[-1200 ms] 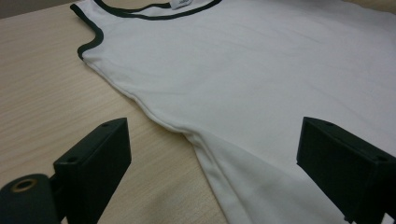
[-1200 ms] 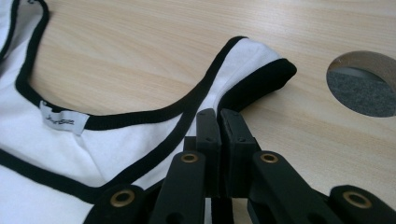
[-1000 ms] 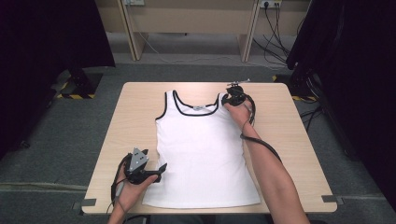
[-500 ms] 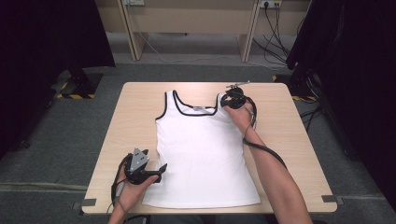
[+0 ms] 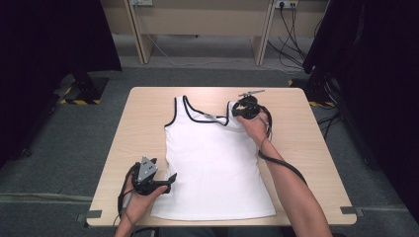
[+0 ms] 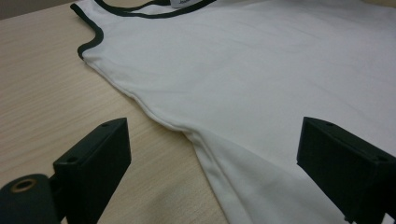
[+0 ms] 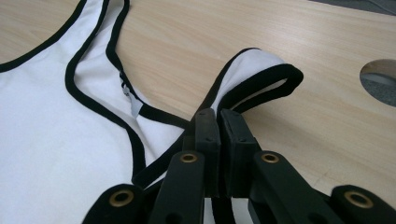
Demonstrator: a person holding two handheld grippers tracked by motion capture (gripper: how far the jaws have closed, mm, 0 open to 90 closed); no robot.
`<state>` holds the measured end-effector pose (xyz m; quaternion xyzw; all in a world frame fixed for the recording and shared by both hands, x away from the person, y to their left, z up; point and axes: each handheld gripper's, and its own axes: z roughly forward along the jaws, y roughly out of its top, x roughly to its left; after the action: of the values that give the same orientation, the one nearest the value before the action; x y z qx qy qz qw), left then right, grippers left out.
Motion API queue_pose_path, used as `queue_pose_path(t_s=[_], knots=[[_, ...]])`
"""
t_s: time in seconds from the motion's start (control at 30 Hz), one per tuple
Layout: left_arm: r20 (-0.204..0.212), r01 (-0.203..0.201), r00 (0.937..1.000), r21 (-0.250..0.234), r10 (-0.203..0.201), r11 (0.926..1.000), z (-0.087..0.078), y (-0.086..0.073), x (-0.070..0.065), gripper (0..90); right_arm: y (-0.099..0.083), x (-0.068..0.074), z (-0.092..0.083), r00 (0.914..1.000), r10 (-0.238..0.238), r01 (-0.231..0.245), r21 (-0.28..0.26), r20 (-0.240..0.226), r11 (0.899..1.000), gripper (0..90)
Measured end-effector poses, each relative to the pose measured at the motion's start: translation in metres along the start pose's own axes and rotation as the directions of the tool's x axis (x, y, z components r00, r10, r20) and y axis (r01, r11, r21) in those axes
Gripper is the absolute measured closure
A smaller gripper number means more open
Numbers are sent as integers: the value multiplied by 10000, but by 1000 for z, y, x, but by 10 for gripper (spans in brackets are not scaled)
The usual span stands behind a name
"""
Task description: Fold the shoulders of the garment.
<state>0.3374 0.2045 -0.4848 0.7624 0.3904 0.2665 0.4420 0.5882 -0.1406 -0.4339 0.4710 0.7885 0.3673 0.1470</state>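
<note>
A white tank top point(image 5: 212, 163) with black trim lies flat on the wooden table point(image 5: 306, 143), neck toward the far side. My right gripper point(image 5: 237, 109) is at its far right shoulder strap. In the right gripper view the jaws point(image 7: 219, 120) are shut on that strap point(image 7: 261, 70), which loops up in front of them. My left gripper point(image 5: 169, 178) rests at the top's near left side. Its jaws point(image 6: 212, 137) stand wide open, level with the table, and the garment's side seam point(image 6: 154, 114) runs between them without being pinched.
A round cable hole point(image 7: 379, 80) sits in the tabletop to the right of the held strap. Bare wood surrounds the top on the left point(image 5: 138, 133) and right. Beyond the table are desk legs point(image 5: 141, 44), floor cables point(image 5: 207, 61) and dark curtains point(image 5: 365, 59).
My right gripper has shifted slightly toward the near side, carrying the shoulder strap with it. The left gripper has stayed where it was.
</note>
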Motion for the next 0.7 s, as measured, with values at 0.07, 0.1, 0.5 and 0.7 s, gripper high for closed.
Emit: queue_pose_path(t_s=[0.07,0.1,0.5,0.7], knots=[[-2,-5,10000,2,5,10000,0,0,0,88,-1,1,-1,10000,39,-40,-36,-88,10000,866],[-1,-5,10000,3,5,10000,0,0,0,87,-2,2,-2,9999,-2,1,-31,-108,10000,865],[-17,-4,10000,43,4,10000,0,0,0,87,-10,16,-12,9983,-455,449,-148,-369,9989,863],[-33,-29,10000,40,29,10000,0,0,0,88,-17,22,-14,9969,-556,550,-125,-554,9984,861]])
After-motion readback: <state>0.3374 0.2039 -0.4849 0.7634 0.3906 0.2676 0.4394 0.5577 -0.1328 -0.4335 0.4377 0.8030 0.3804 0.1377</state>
